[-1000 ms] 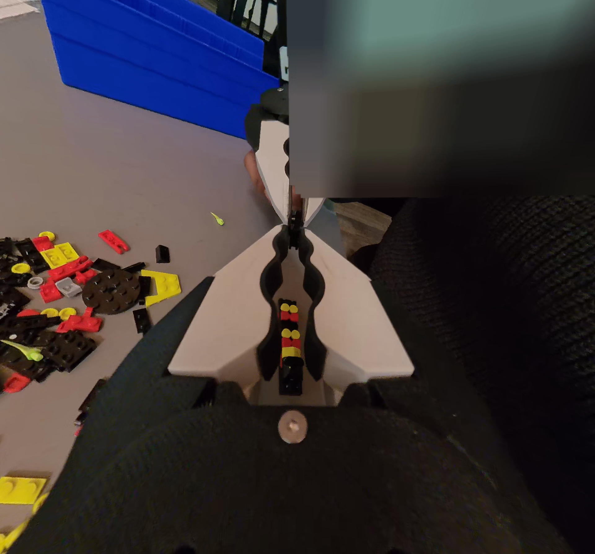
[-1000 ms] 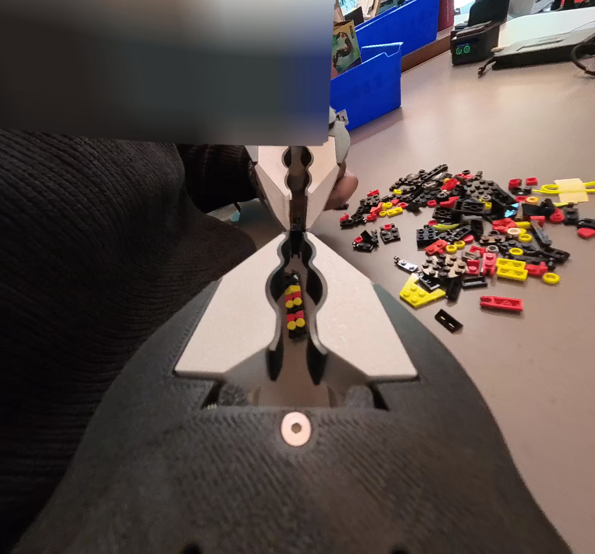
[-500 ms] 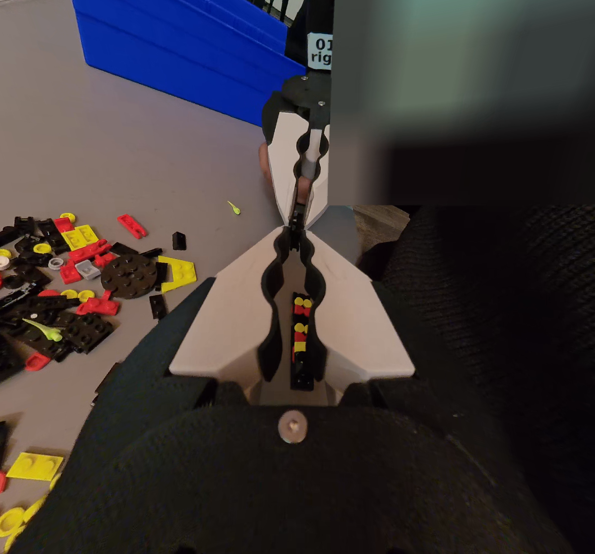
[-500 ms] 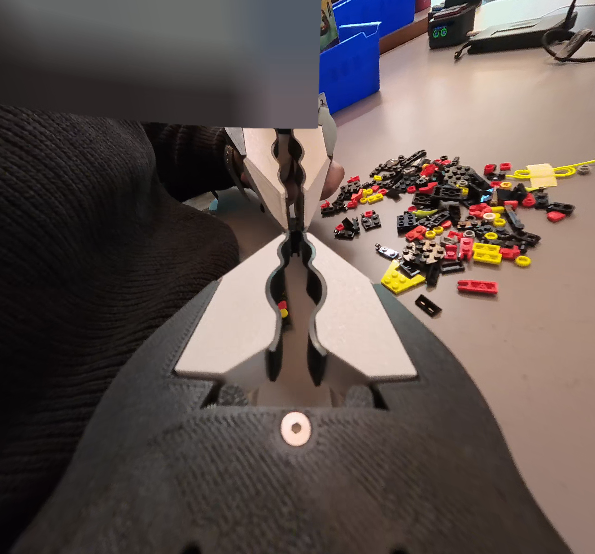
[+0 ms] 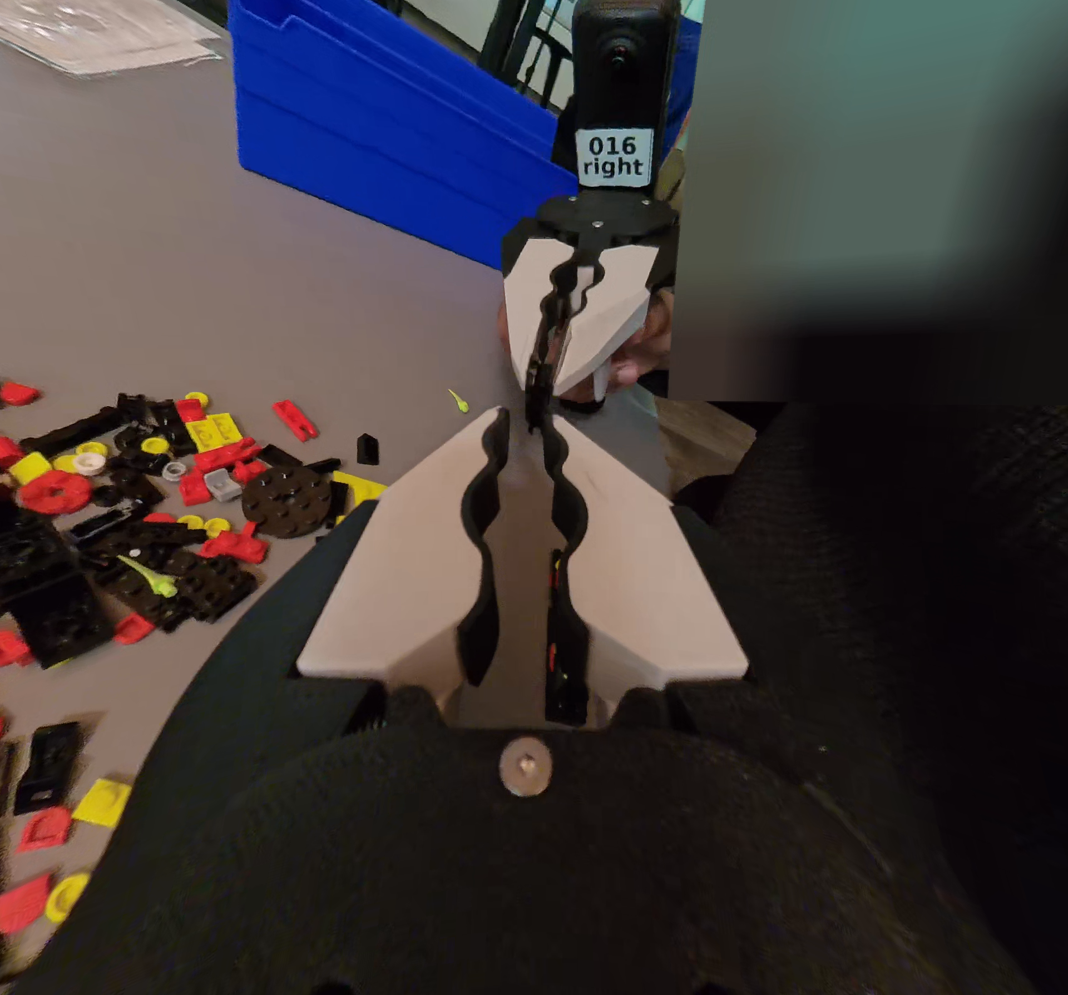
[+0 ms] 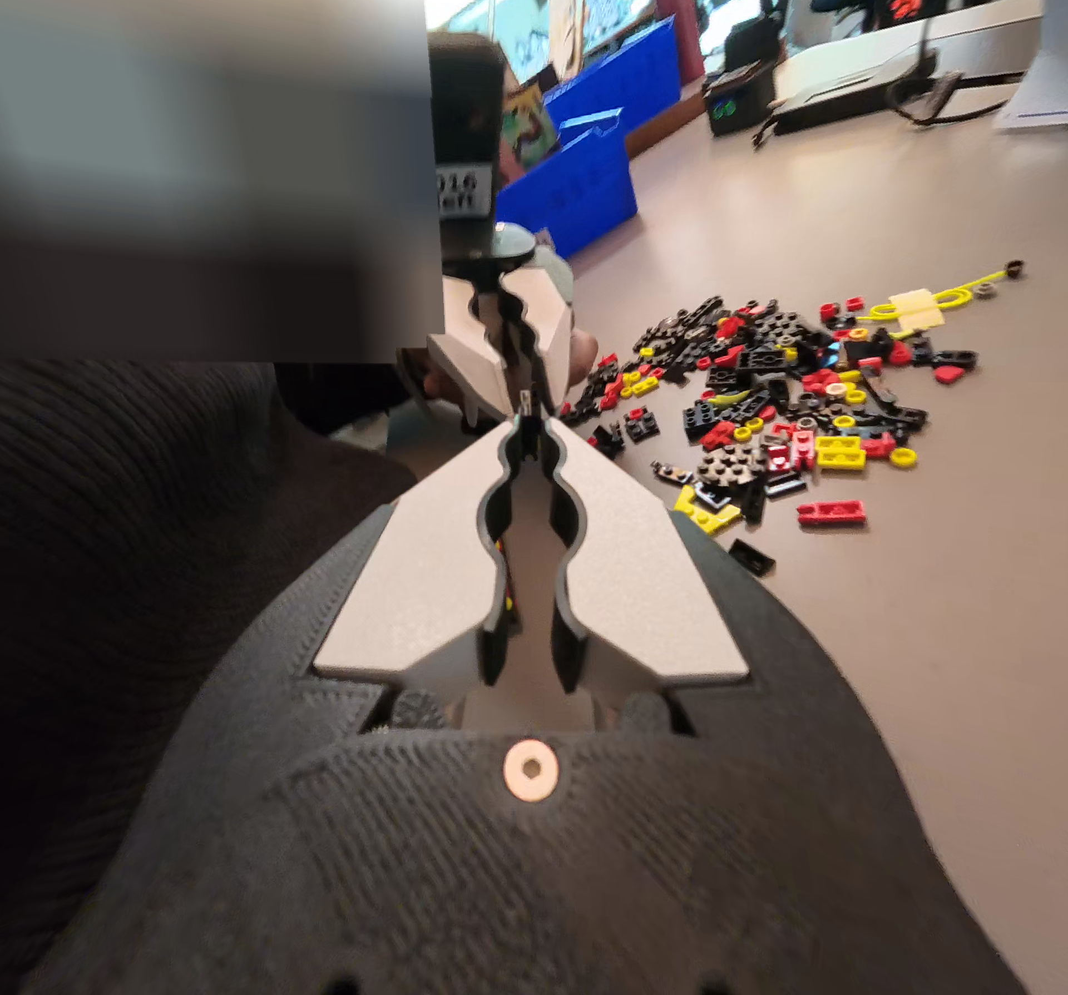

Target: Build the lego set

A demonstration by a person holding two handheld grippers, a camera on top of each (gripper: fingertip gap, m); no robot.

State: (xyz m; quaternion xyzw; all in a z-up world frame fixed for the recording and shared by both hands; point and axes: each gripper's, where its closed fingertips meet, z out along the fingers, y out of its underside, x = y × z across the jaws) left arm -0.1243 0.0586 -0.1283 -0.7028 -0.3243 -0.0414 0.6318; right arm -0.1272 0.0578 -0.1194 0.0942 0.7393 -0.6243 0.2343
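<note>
— Black strip (image 5: 536, 407) with red and yellow studs: where is it sitting?

— It's hanging edge-on above the near rim of the surface (image 5: 231, 274). The right tongs (image 5: 540, 389) are pinching one end, and the left tongs (image 5: 525, 418) are standing slightly parted, with the strip leaning on one finger.

— And around it?

— Loose black, red and yellow pieces (image 6: 780, 389) are lying heaped on the grey surface, well apart from the strip. Blue bins (image 5: 375, 129) are standing farther back. A dark knit sleeve (image 6: 144, 505) is filling one side, and desks with dark equipment (image 6: 740, 106) are showing beyond.
</note>
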